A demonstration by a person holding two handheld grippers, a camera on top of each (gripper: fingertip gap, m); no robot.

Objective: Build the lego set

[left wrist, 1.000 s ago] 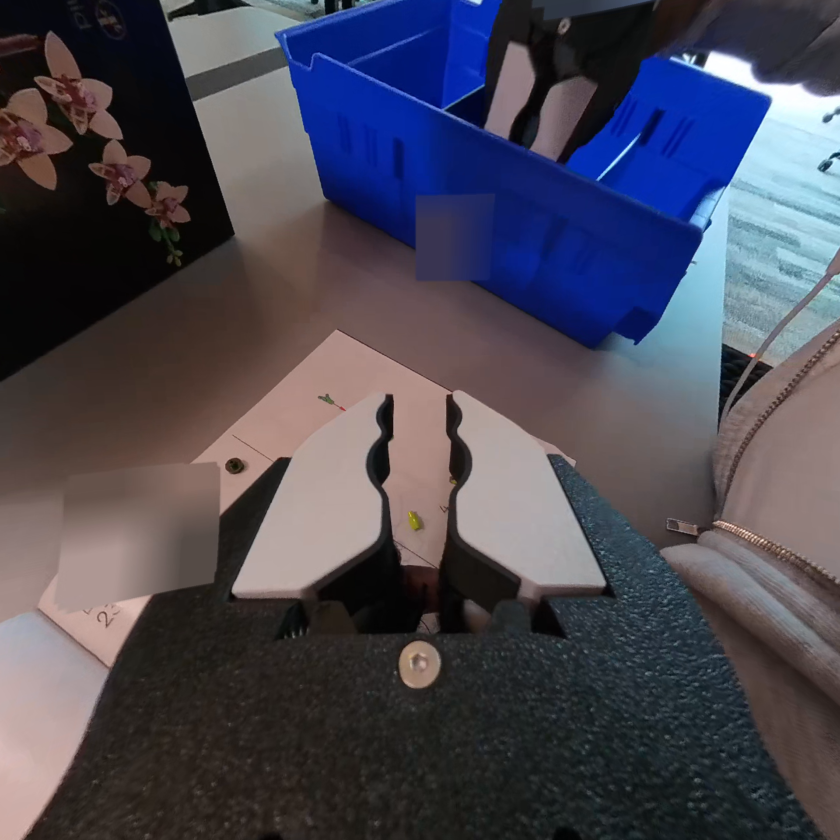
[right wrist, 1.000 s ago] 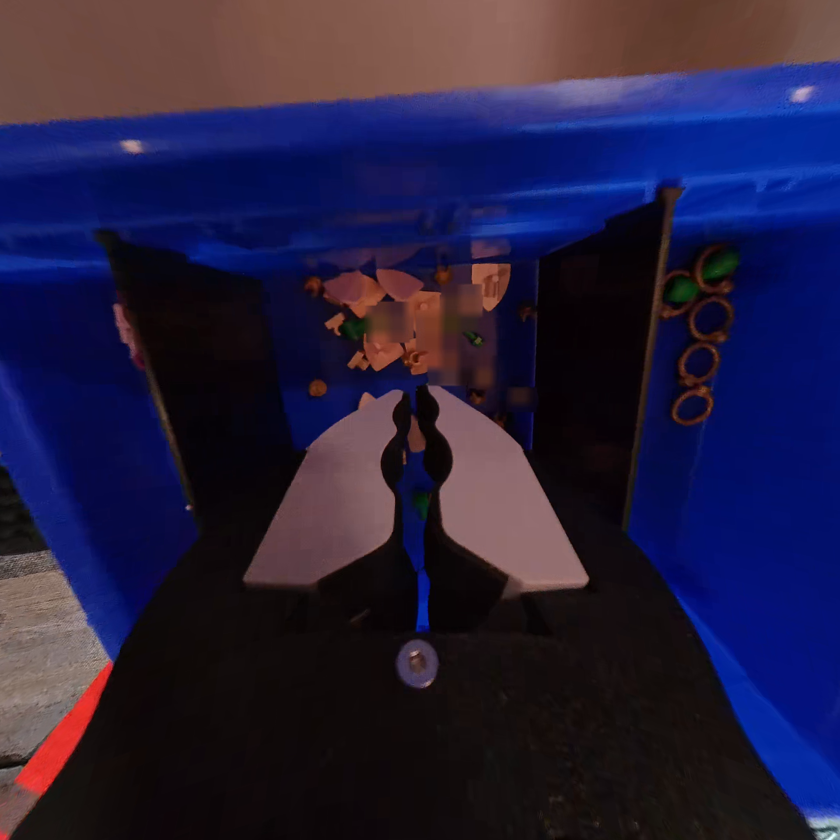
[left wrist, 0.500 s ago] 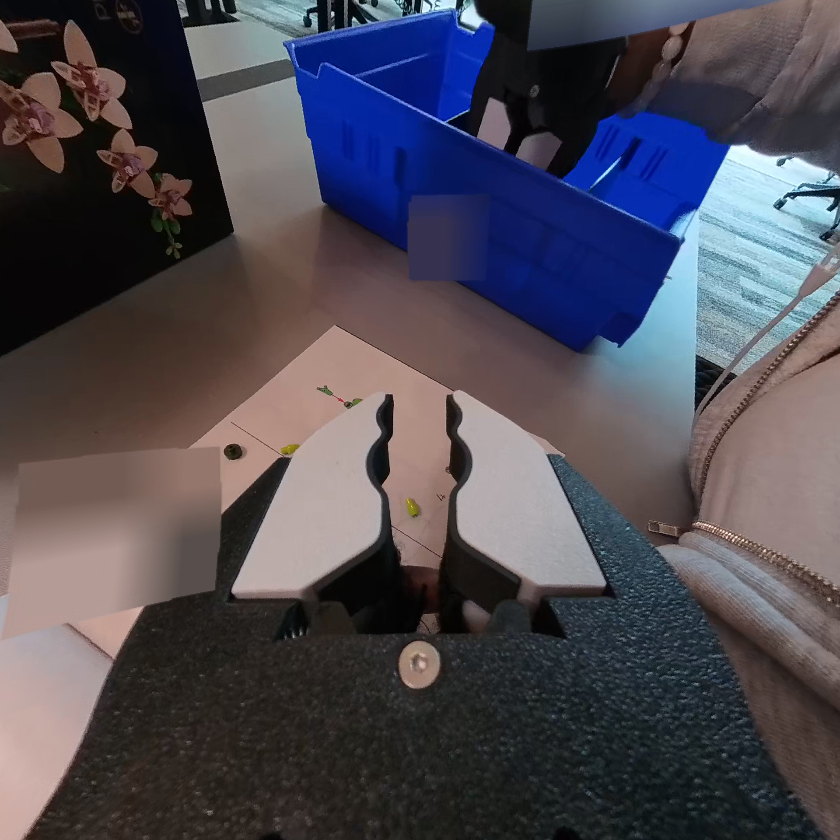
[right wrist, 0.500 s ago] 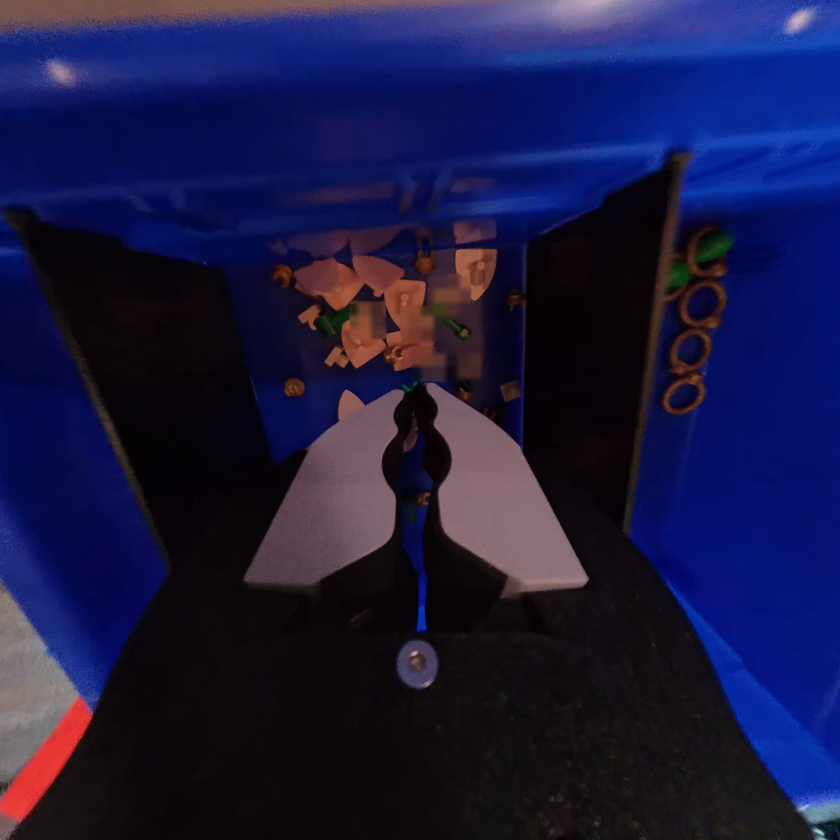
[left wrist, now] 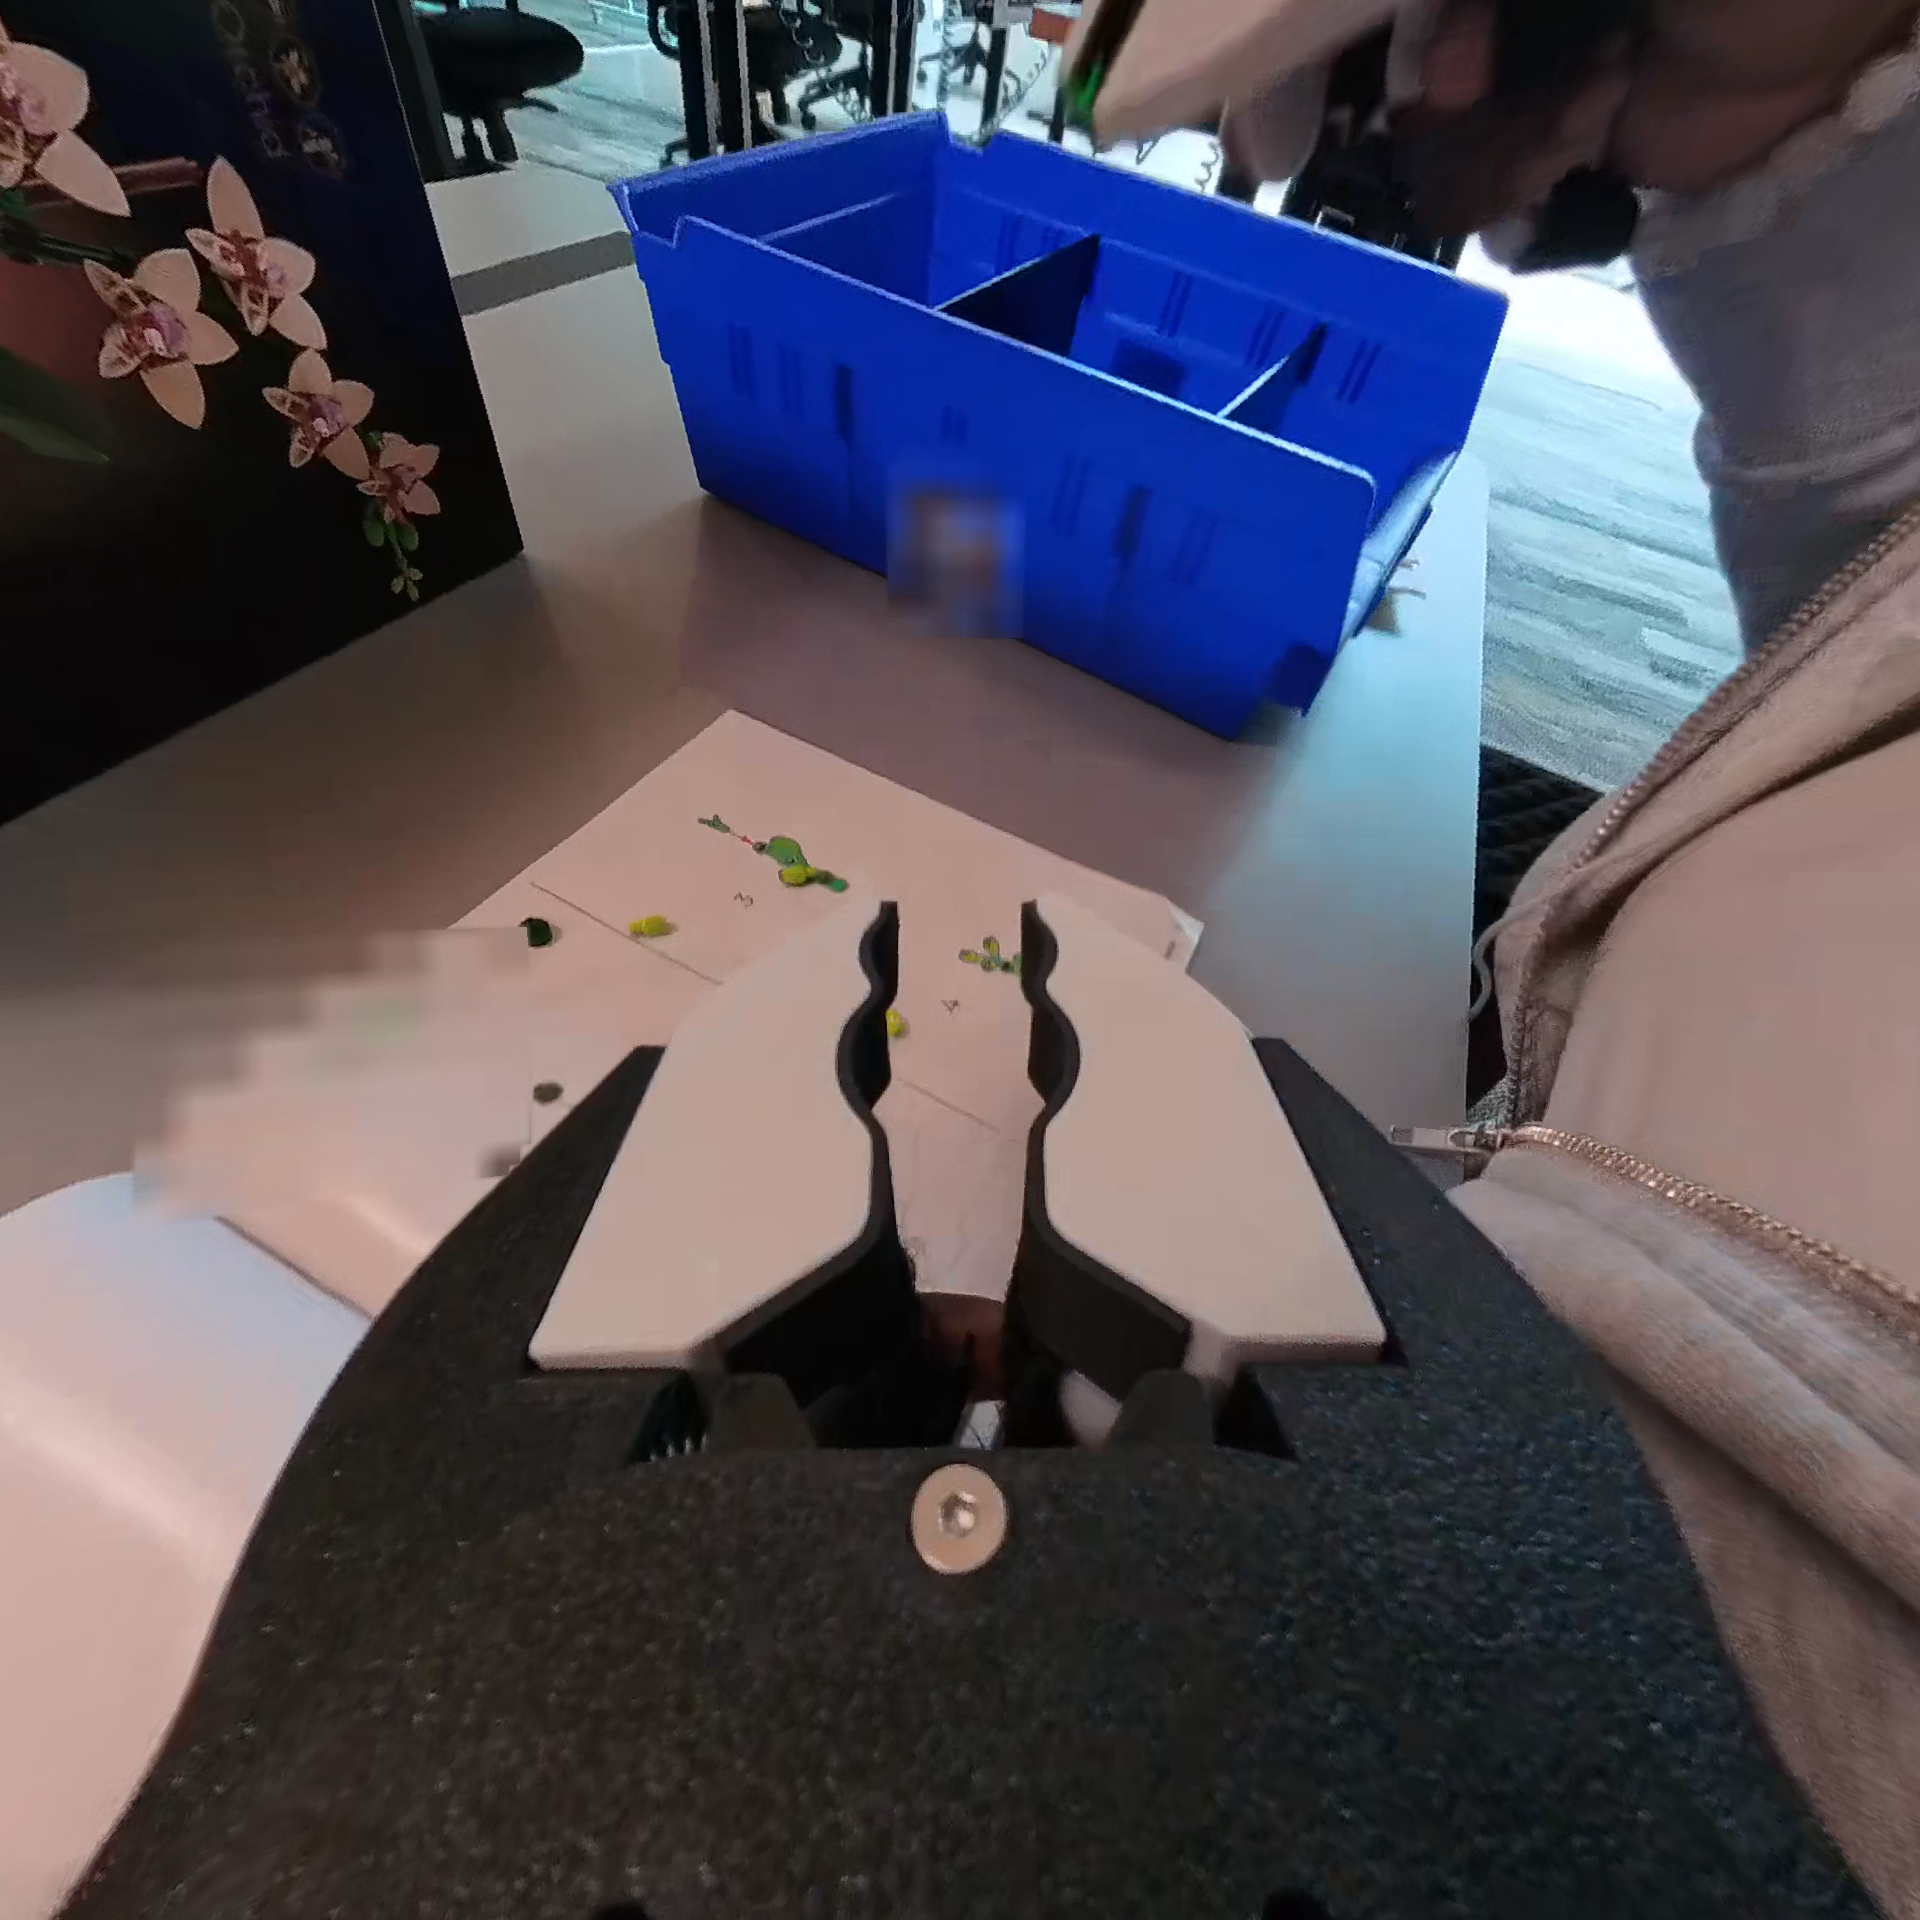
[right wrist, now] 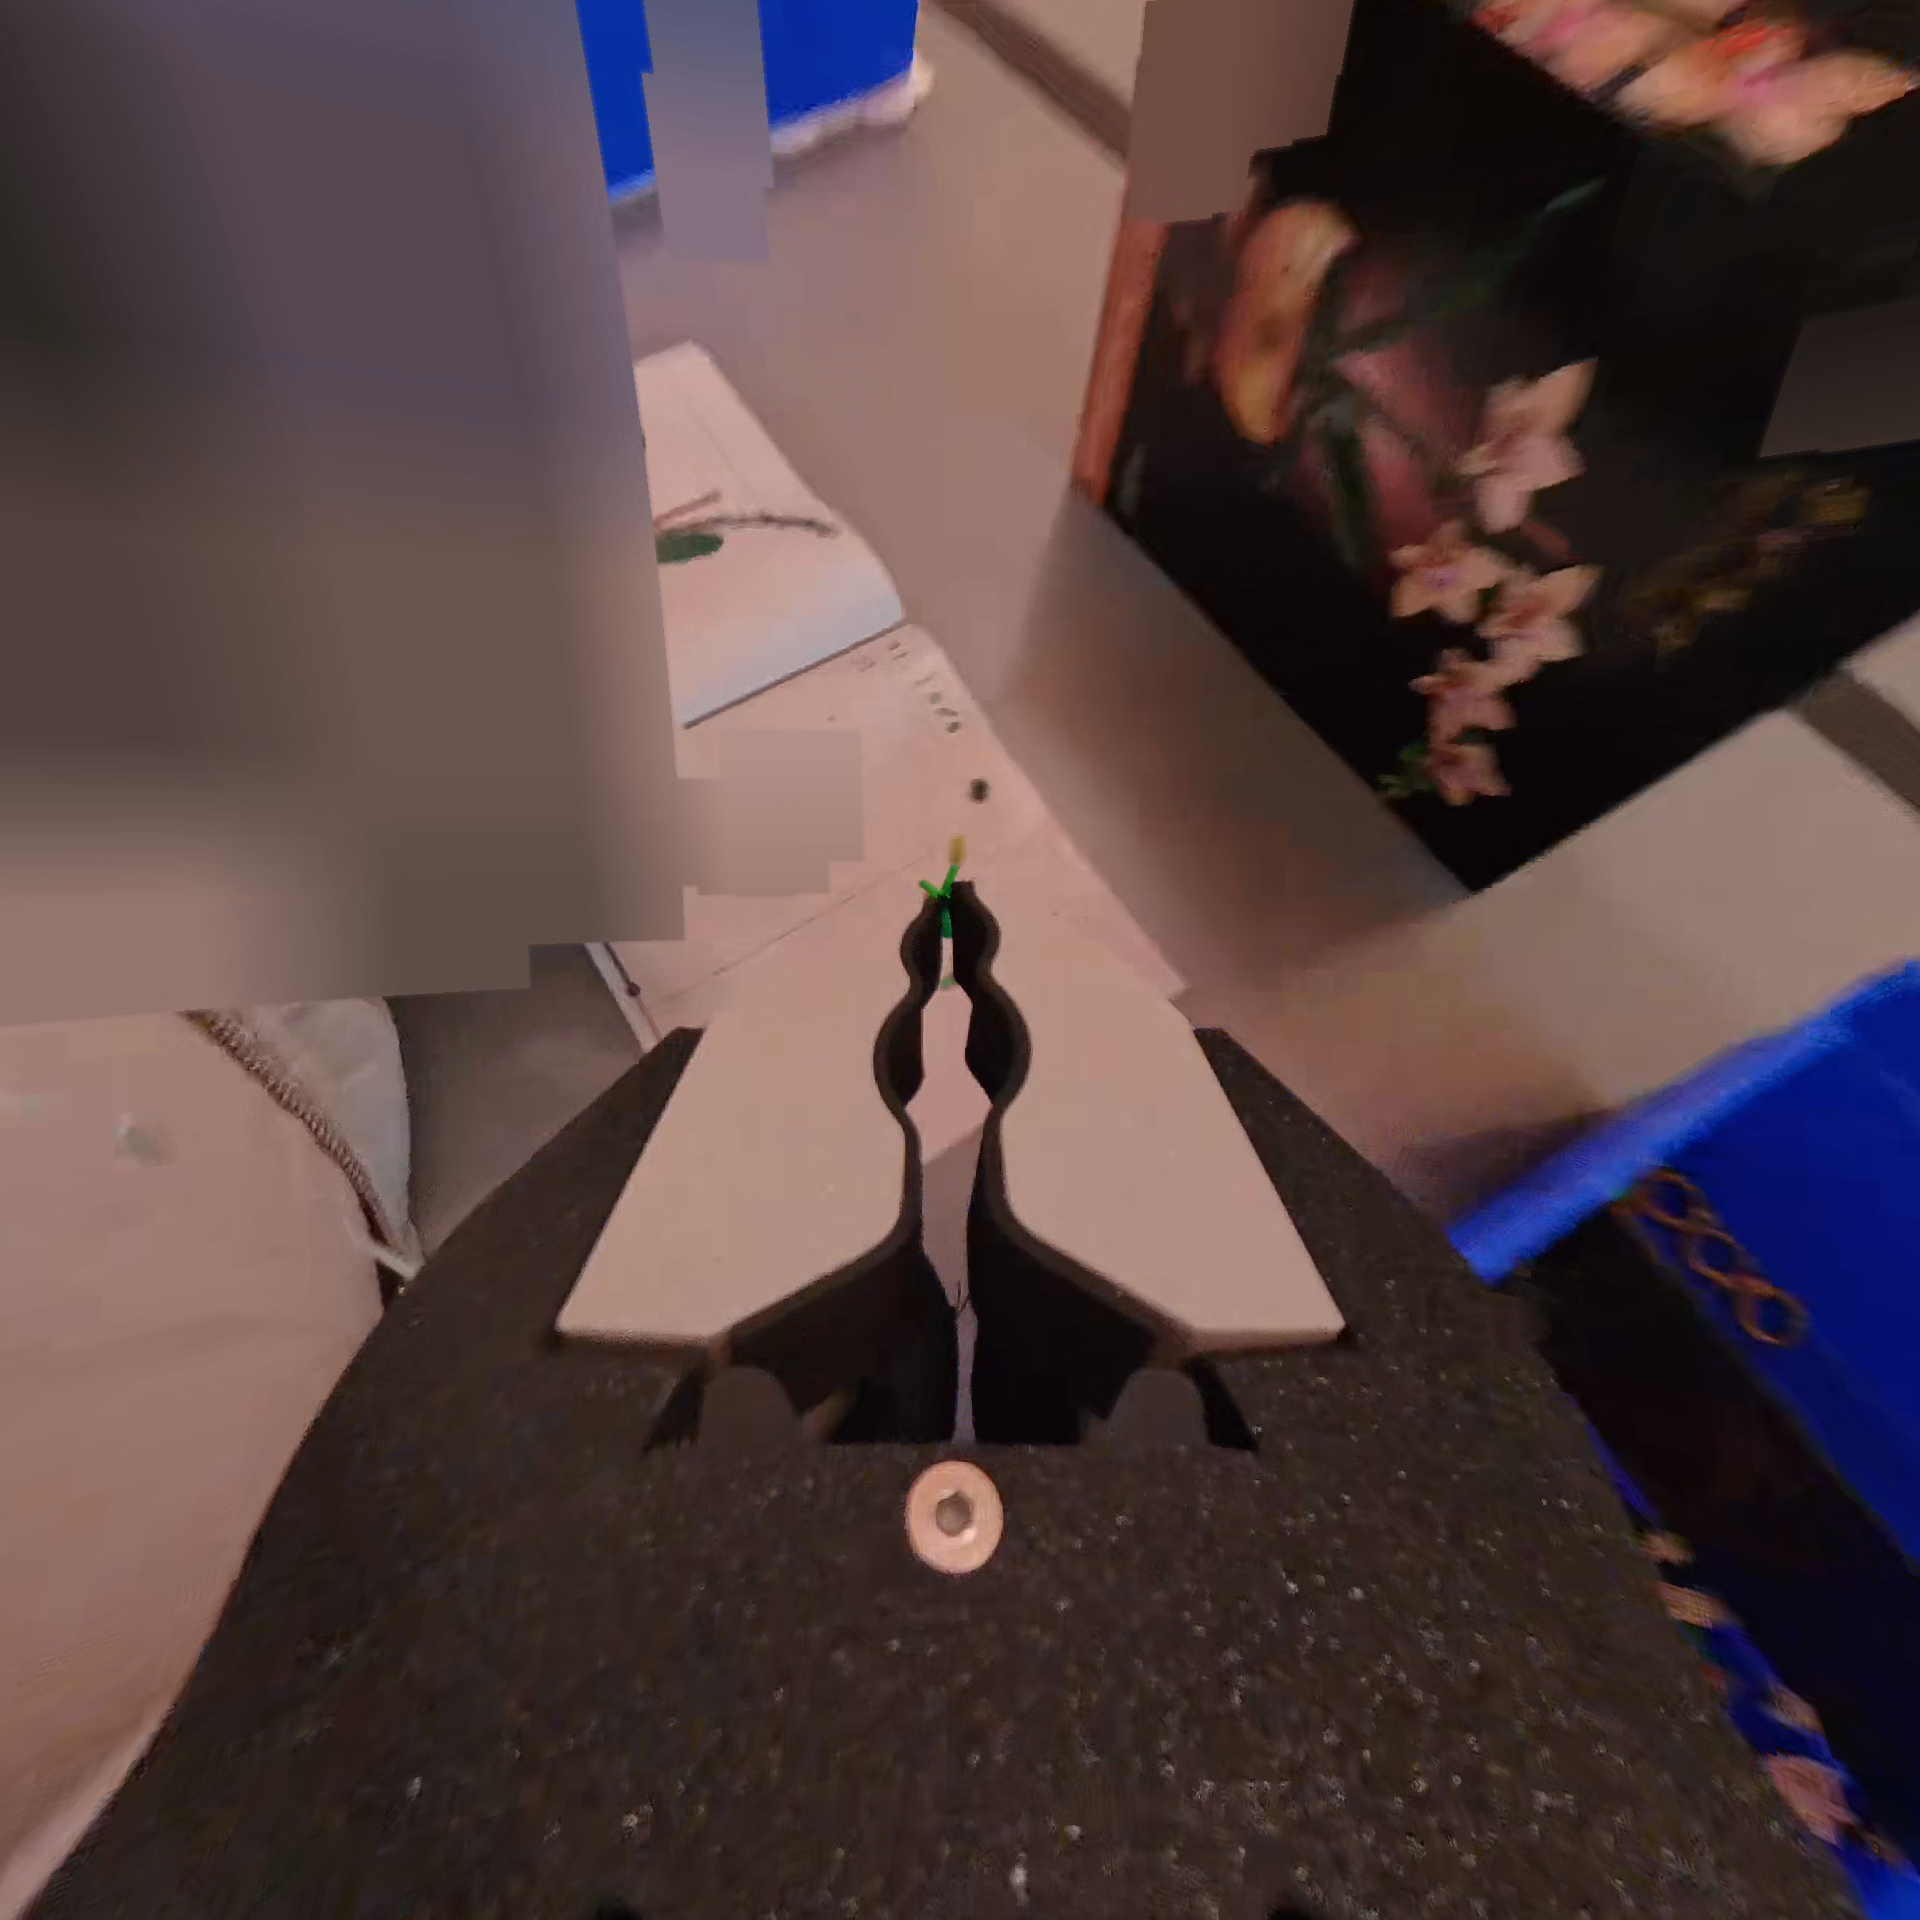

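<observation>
1. Between the tips of the right gripper (right wrist: 948, 914), a thin green lego piece (right wrist: 943, 902) is pinched; the fingers are closed on it at the very tip, and its forked end sticks out just past them.
2. Behind the tips, the wavy inner edges of these fingers leave small gaps, through which the paper below shows.
3. Under that gripper lies the white instruction sheet (right wrist: 821, 665), on a grey table (right wrist: 1455, 997).
4. The left gripper (left wrist: 954, 920) hovers over the same sheet (left wrist: 790, 790) with its fingers set apart by a narrow gap, holding nothing.
5. A small yellow-green piece (left wrist: 895, 1023) lies on the sheet in that gap, beside the left finger's inner edge; whether it touches the finger cannot be told.
6. More green pieces (left wrist: 798, 862) lie on the sheet ahead of the fingertips, near but apart from them.
7. A blue bin (left wrist: 1039, 436) with dividers stands farther back on the table, and a dark box with orchid pictures (left wrist: 208, 343) stands to the left.
</observation>
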